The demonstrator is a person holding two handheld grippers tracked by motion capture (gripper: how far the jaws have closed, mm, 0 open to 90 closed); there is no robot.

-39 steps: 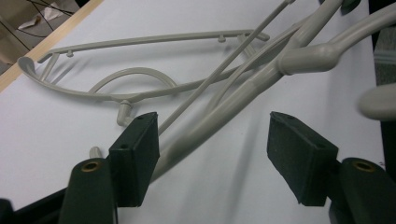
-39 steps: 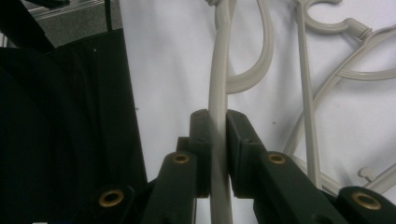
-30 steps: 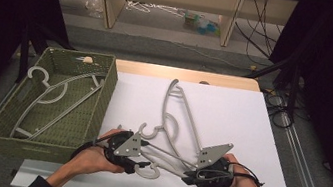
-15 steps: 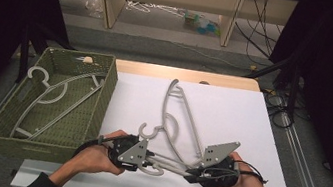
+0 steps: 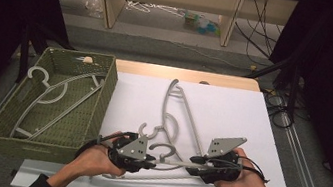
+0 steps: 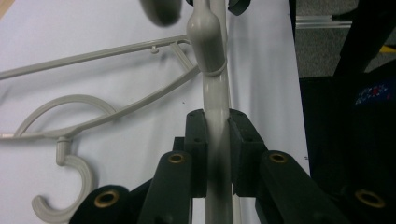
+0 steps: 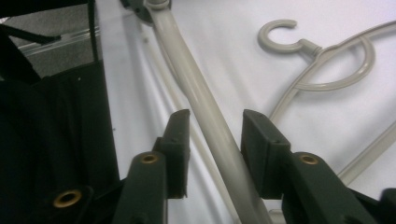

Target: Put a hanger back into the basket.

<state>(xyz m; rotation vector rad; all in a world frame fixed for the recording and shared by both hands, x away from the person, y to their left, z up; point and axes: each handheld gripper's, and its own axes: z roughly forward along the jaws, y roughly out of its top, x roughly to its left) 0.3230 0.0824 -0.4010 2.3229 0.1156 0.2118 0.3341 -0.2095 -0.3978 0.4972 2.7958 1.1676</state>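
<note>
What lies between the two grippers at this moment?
In the high view, the grey hanger bar spans from the left gripper to the right gripper. The left gripper is clamped on it; the right gripper's jaws have just opened, the bar loose between them.

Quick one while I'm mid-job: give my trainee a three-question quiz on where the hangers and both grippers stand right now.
1. True or false: the left gripper is shut on the bar of a grey hanger.
2. The right gripper is: A) clamped on the bar; B) open around the bar, pads off it; C) away from the hanger.
3. Where does the hanger off the white sheet lie?

Key
1. True.
2. B; its fingers have just been opening.
3. In the green woven basket.
</note>
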